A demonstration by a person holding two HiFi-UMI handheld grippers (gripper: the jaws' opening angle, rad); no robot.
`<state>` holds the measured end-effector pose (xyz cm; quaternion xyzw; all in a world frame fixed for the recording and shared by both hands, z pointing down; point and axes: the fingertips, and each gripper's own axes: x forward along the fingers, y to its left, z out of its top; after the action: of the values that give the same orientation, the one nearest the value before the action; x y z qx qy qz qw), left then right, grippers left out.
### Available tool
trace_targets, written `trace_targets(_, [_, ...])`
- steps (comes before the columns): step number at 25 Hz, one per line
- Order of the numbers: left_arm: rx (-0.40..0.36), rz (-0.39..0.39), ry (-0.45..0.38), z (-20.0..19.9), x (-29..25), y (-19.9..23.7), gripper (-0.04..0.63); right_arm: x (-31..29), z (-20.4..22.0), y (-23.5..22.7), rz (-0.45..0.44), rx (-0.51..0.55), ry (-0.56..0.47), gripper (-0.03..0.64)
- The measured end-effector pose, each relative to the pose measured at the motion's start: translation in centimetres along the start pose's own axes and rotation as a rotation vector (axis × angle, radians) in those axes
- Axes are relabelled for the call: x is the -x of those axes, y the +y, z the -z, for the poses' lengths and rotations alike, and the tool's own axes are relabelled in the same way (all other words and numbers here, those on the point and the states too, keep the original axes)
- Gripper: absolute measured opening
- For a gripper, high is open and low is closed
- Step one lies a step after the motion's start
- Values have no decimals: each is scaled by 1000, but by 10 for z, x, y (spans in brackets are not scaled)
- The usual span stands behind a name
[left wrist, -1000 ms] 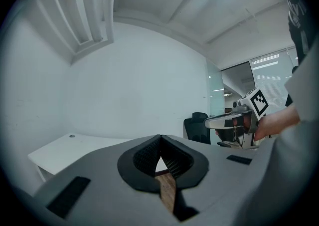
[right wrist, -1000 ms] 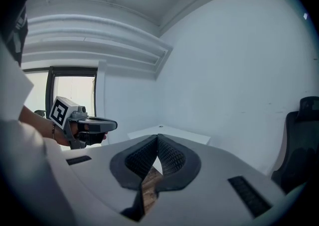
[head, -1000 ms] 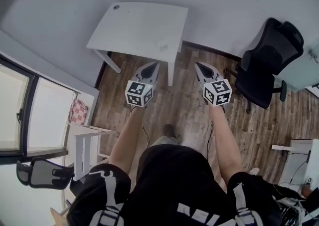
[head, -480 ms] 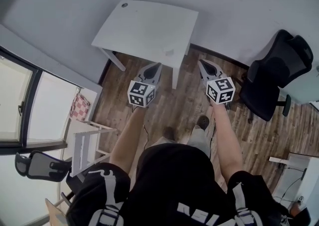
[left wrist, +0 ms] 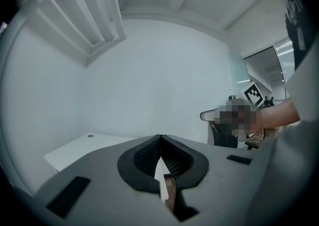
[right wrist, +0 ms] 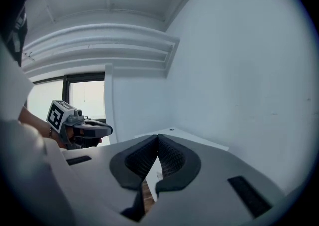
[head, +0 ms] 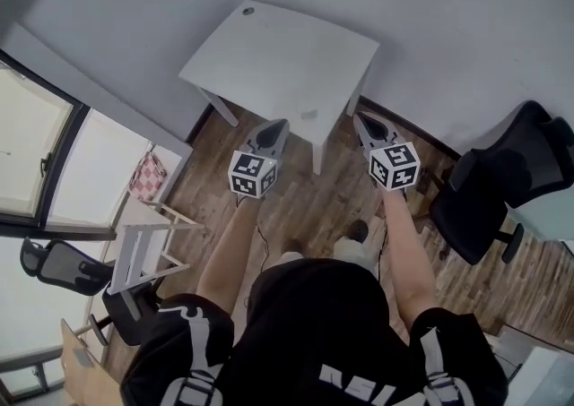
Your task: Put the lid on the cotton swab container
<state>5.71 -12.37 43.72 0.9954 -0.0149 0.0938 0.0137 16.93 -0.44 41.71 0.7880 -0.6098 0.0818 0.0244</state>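
left tongs (left wrist: 160,137) shut, checkered cloth (head: 146,178) only overhead

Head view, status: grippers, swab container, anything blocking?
Left gripper, right gripper shut, empty. Small object on white table, too small to identify. Nothing blocking seen.

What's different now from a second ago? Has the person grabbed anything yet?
The person has stepped toward the white table, which now looks a little larger and more turned in the head view. The black office chair has slid toward the right. Nothing was picked up or let go. The left claw and right claw stay shut and empty, side by side.
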Motion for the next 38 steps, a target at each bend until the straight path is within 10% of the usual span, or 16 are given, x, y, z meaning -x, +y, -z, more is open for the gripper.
trace_targets(19, [53, -292, 15, 0, -58, -21, 26, -42, 0, -78, -299, 21, 40, 14])
trace_targets(38, [96, -366, 33, 26, -64, 14, 26, -110, 15, -54, -423, 46, 105, 14])
